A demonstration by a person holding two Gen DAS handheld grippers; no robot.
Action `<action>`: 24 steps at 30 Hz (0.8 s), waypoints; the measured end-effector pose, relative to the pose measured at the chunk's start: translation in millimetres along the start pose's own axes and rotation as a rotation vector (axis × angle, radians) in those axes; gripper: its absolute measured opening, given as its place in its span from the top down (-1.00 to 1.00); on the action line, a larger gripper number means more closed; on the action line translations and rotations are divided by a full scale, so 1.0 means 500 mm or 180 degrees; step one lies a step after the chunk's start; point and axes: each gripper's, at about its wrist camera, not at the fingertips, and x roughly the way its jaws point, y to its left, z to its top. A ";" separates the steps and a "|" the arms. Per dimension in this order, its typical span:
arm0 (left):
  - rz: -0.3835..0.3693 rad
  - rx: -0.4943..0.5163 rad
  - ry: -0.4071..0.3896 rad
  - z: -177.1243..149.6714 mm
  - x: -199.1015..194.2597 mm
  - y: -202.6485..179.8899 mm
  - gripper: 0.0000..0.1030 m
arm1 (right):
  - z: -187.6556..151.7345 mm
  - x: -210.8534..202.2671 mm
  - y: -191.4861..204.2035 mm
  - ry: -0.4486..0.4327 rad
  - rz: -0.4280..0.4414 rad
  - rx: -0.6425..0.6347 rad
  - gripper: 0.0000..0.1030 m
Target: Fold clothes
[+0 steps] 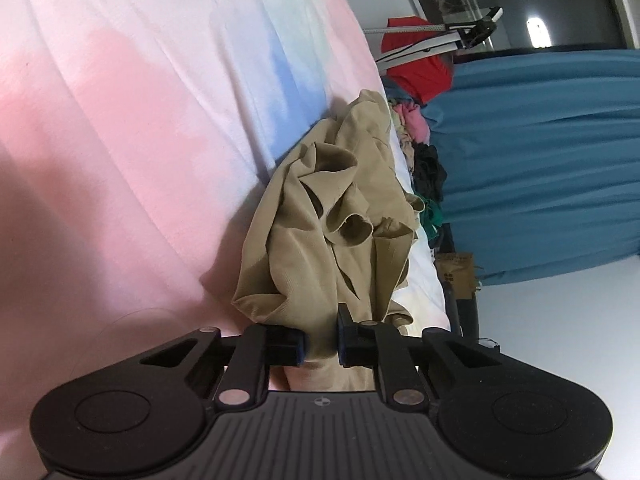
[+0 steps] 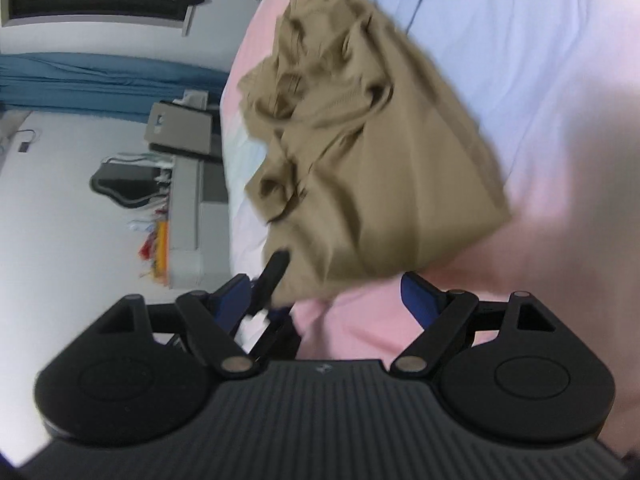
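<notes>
A crumpled tan garment (image 1: 320,220) lies on the pink, white and blue bed sheet (image 1: 120,120). My left gripper (image 1: 322,344) is shut on the garment's near edge, and the cloth bunches between its blue pads. In the right wrist view, blurred, the same tan garment (image 2: 380,160) is spread over the sheet (image 2: 560,120). My right gripper (image 2: 326,296) stands open, its fingers wide apart. The garment's lowest corner reaches between them without being pressed. Black parts of another gripper (image 2: 276,272) sit at that corner.
A pile of mixed clothes (image 1: 424,152) lies at the bed's edge beside a blue curtain (image 1: 540,160). A red item (image 1: 416,68) and a cardboard box (image 1: 456,272) are nearby. In the right wrist view grey furniture (image 2: 184,216) stands beside the bed.
</notes>
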 end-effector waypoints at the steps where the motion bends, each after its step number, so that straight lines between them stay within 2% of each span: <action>1: -0.0009 -0.0028 -0.0001 0.000 -0.002 0.001 0.74 | -0.007 0.006 -0.001 0.0047 0.0037 0.0037 -0.64; 4: -0.0019 -0.0068 -0.0011 0.002 0.000 0.004 0.75 | -0.028 0.022 -0.003 0.0187 0.0149 0.0146 -0.64; 7: -0.0043 -0.0084 -0.0044 0.004 -0.001 0.003 0.78 | -0.033 0.032 -0.016 0.0100 0.0166 0.0230 -0.64; 12: -0.0194 0.0155 -0.0200 0.007 -0.006 -0.025 0.82 | -0.004 0.010 -0.052 -0.0457 0.0037 0.0428 -0.61; 14: -0.0272 0.0226 -0.0233 0.007 -0.008 -0.034 0.83 | 0.006 -0.003 -0.060 -0.0669 0.0011 0.0473 -0.53; 16: -0.0326 0.0256 -0.0251 0.005 -0.010 -0.039 0.83 | 0.016 -0.003 -0.054 -0.0722 -0.0055 0.0380 -0.38; 18: -0.0351 0.0257 -0.0266 0.005 -0.011 -0.042 0.83 | 0.027 -0.001 -0.044 -0.0751 -0.0144 0.0261 0.13; 20: -0.0360 0.0268 -0.0274 0.005 -0.010 -0.044 0.83 | 0.034 -0.003 -0.041 -0.0824 -0.0161 0.0184 0.50; 21: -0.0354 0.0283 -0.0279 0.003 -0.009 -0.046 0.83 | 0.035 -0.006 -0.037 -0.0864 -0.0156 0.0133 0.63; 24: -0.0344 0.0437 -0.0353 -0.006 -0.020 -0.066 0.84 | 0.036 -0.014 -0.018 -0.0976 -0.0130 -0.0062 0.70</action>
